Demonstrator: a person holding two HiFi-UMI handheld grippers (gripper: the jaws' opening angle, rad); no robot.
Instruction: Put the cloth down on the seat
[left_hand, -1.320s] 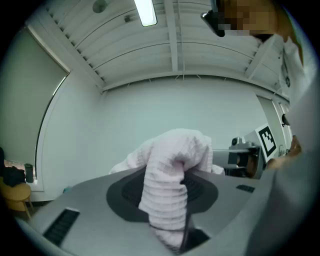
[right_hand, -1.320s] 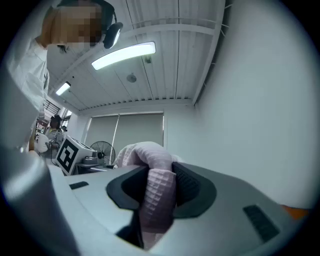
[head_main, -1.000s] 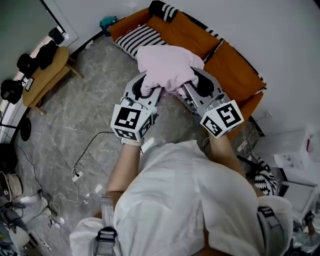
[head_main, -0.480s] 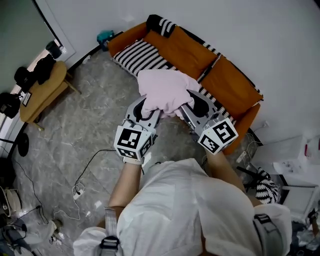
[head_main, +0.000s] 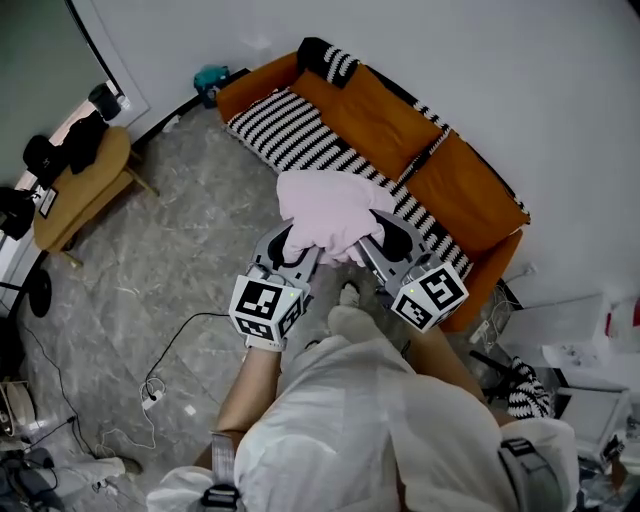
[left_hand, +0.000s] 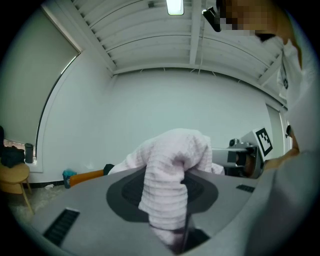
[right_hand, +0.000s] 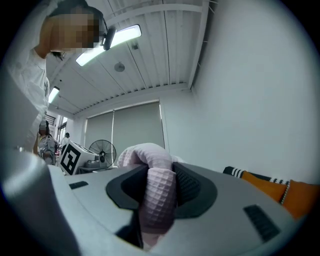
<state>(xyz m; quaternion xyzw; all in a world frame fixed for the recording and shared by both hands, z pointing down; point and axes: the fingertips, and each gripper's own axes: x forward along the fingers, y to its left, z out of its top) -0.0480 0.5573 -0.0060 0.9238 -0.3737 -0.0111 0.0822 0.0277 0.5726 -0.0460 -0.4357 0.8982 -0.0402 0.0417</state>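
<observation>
Head view: cloth (head_main: 325, 205) pinched in left gripper (head_main: 297, 246) and right gripper (head_main: 374, 241), held above seat (head_main: 290, 130); not yet laid down.

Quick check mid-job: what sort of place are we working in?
Probably a living-room corner, maybe a staged one in a lab or office. An orange sofa with striped cushions stands against the wall, a small wooden table stands off to the left, and loose cables trail over the stone-look floor.
</observation>
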